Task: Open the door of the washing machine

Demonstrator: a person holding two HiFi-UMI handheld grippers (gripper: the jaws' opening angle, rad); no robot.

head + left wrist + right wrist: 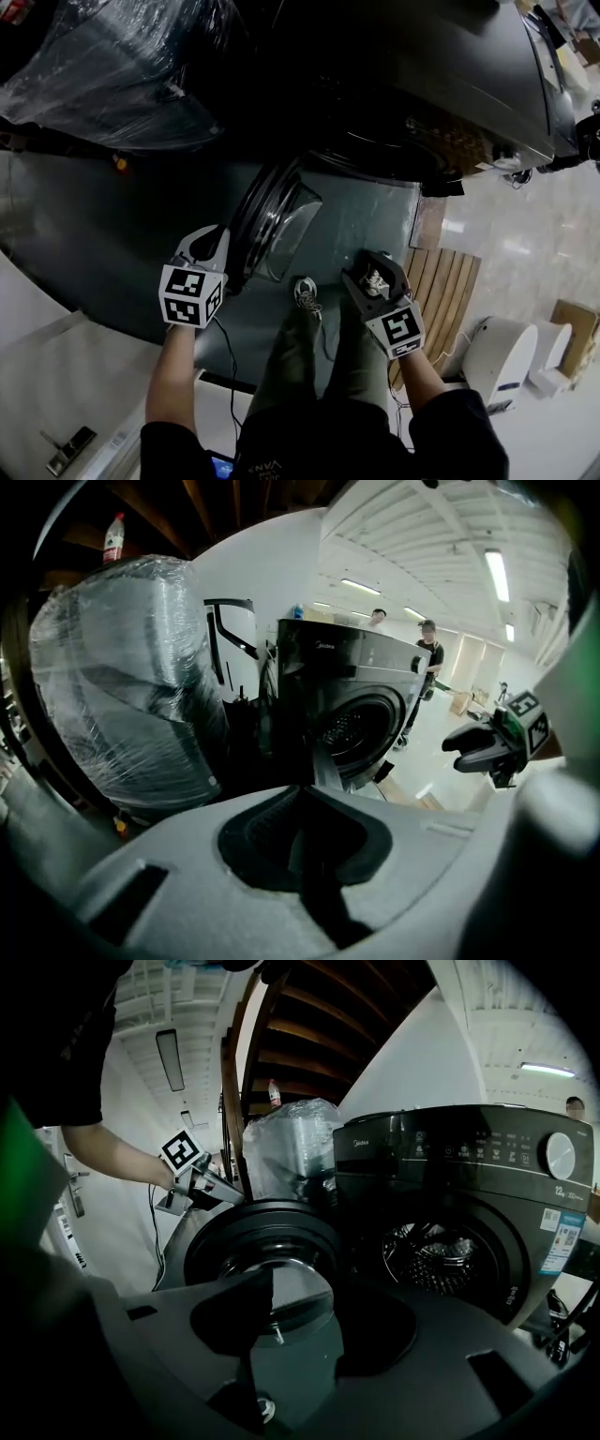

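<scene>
The dark front-loading washing machine stands with its round door swung wide open toward me, and the steel drum shows in the opening. My left gripper is shut with nothing between its pads, just left of the door's outer rim. From the right gripper view, the left gripper sits at the upper left edge of the door. My right gripper hangs open and empty to the right of the door, in front of the machine. The left gripper view looks over its closed jaws at the machine.
A plastic-wrapped appliance stands left of the machine. A wooden slatted pallet and a white device lie on the floor at right. My shoe and a cable are below the door. Two people stand far off.
</scene>
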